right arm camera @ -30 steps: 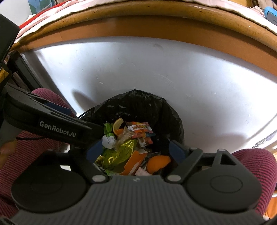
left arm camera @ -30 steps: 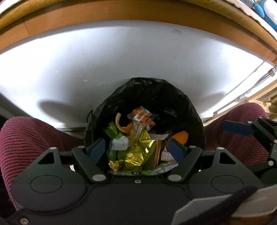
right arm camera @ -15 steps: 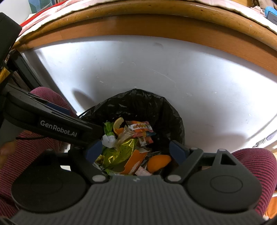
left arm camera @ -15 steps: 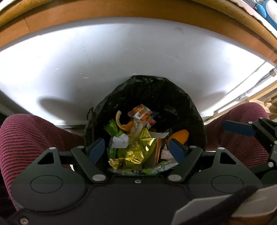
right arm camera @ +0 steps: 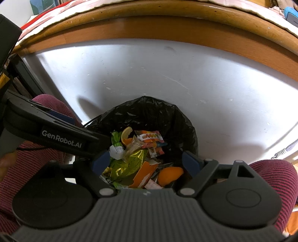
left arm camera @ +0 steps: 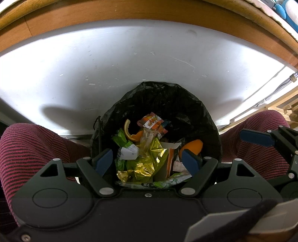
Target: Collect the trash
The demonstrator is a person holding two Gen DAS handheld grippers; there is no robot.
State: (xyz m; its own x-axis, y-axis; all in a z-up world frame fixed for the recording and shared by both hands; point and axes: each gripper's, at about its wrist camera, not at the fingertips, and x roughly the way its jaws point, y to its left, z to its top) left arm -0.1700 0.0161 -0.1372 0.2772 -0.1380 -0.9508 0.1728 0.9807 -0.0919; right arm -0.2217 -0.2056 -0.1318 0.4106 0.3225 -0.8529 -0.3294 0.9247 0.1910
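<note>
Wrappers [left arm camera: 147,160] and peel [right arm camera: 170,175] in bin [left arm camera: 186,104], between knees [left arm camera: 31,147].

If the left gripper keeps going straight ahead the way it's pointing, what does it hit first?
Probably the gold foil wrapper topping the trash in the black-bagged bin; the open left gripper points straight at it, though depth is unclear.

White panel [left arm camera: 130,70] fills the background, scuffed and chipped, under a curved wooden desk edge [left arm camera: 149,11]. Person's knees in red-and-black striped trousers [left arm camera: 28,149] on both sides. White cable [left arm camera: 270,95] runs down at right, wooden slats [left arm camera: 286,108] beside it. Blue item [right arm camera: 291,15] on the desk top right; pale cloth [right arm camera: 55,13] over its edge.
</note>
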